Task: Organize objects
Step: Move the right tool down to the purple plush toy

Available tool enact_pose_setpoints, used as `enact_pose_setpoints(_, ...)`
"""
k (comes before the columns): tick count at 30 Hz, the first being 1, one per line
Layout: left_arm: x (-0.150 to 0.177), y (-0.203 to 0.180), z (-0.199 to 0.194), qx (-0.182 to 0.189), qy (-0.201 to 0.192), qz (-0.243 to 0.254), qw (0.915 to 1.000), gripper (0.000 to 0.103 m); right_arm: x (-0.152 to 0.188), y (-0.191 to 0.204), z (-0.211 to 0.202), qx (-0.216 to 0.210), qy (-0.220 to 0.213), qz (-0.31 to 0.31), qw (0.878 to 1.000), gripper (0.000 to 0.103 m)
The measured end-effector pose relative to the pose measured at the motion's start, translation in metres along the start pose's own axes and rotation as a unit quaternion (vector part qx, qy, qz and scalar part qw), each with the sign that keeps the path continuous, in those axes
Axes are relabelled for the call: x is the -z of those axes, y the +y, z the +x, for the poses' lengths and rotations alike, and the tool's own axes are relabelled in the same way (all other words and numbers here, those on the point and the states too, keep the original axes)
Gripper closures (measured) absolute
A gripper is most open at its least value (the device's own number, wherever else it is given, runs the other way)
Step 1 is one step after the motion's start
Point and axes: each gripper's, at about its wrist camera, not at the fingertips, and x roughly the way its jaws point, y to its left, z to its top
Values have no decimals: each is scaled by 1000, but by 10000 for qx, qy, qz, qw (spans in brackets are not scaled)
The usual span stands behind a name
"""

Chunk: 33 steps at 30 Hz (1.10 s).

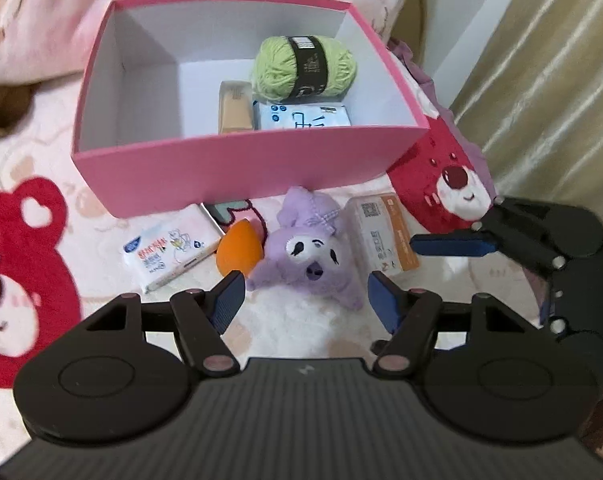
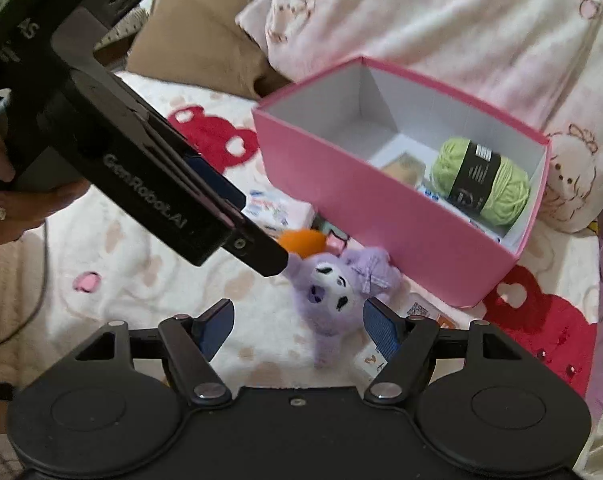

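A pink box sits open on the bed and holds a green yarn ball, a tan item and a tissue pack. In front of it lie a purple plush toy, an orange sponge, a tissue pack, a pen and a white and orange carton. My left gripper is open and empty, just short of the plush. My right gripper is open and empty beside the plush, and shows in the left wrist view.
The bed cover is white with red bear prints. A red bear pillow lies right of the box. A pink blanket is piled behind it. A curtain hangs at the right. A hand holds the left gripper.
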Motion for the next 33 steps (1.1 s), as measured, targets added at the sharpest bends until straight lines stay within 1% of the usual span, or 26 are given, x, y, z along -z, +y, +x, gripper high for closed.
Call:
enact_pose_setpoints(2, 5, 10, 7, 152, -173, -144, 9996, 38, 3, 0, 13, 122, 38, -9, 9999, 27)
enact_pose_setpoints(5, 15, 22, 22, 158, -254, -171, 9994, 42, 7, 0, 31, 257, 115, -36, 9996, 27)
enact_pose_setpoints(7, 20, 28, 31, 196, -267, -204, 9992, 50, 9, 3, 41, 326, 162, -108, 9993, 27)
enact_pose_setpoints(9, 26, 34, 40, 340, -259, -296, 9986, 55, 10, 7, 51, 414, 252, -275, 9984, 28)
enact_pose_setpoints(10, 29, 36, 43, 367, -302, -316, 9984, 56, 11, 10, 57, 499, 300, -391, 9975, 28)
enact_pose_setpoints(11, 30, 36, 46, 317, -390, -270, 9984, 58, 11, 13, 62, 585, 368, -499, 9964, 28)
enact_pose_setpoints(13, 35, 34, 50, 191, -535, -120, 9983, 58, 10, 18, 73, 928, 652, -713, 9910, 32)
enact_pose_setpoints(15, 37, 36, 55, 315, -505, -151, 9981, 59, 10, 25, 80, 1156, 674, -953, 9864, 32)
enact_pose_setpoints(16, 38, 36, 57, 394, -497, -202, 9978, 60, 11, 28, 83, 1152, 679, -1054, 9854, 33)
enact_pose_setpoints(18, 41, 38, 60, 465, -561, -261, 9970, 63, 12, 27, 93, 1198, 732, -1121, 9837, 40)
enact_pose_setpoints(20, 41, 39, 61, 538, -635, -273, 9962, 66, 12, 23, 98, 1211, 702, -1011, 9850, 42)
enact_pose_setpoints(21, 41, 40, 62, 561, -643, -309, 9959, 67, 12, 20, 98, 1206, 649, -896, 9865, 47)
enact_pose_setpoints(24, 40, 44, 62, 674, -595, -428, 9950, 67, 11, 17, 92, 1205, 561, -782, 9880, 53)
enact_pose_setpoints(27, 39, 47, 57, 878, -437, -561, 9936, 67, 15, 23, 83, 1144, 459, -898, 9883, 55)
enact_pose_setpoints(30, 41, 50, 49, 987, -370, -649, 9923, 67, 20, 32, 75, 1026, 502, -1013, 9883, 55)
enact_pose_setpoints(31, 41, 51, 47, 992, -379, -629, 9924, 67, 23, 37, 73, 980, 504, -1113, 9877, 55)
enact_pose_setpoints(33, 44, 52, 37, 961, -612, -547, 9920, 67, 31, 45, 69, 857, 488, -1364, 9857, 55)
